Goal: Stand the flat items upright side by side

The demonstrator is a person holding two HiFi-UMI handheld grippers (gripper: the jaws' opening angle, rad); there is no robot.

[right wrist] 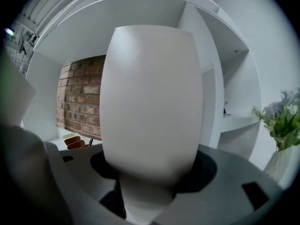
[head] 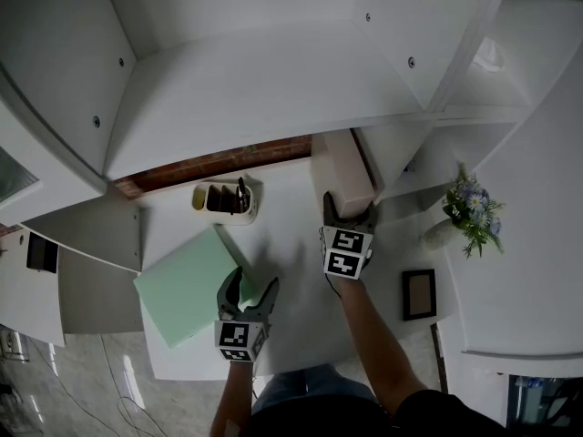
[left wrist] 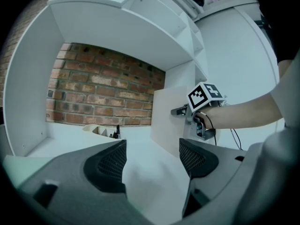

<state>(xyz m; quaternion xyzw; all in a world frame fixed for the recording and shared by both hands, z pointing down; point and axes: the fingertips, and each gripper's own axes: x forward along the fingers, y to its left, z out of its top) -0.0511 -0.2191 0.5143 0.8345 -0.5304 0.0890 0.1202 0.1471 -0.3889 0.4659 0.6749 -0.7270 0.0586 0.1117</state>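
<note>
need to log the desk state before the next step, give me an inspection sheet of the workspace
surface: white desk set inside a white shelf unit
job's things: green board lies flat at the left; pale board stands upright beside the shelf divider
clutter: pen organizer at the back; dark picture frame lying flat at the right; vase of flowers on the side shelf
grippers: left tool open and empty, at the green board's right edge; right tool closed on the pale board's near edge
cables: thin black cable by the right forearm
surroundings: brick wall behind the desk, white shelves above
</note>
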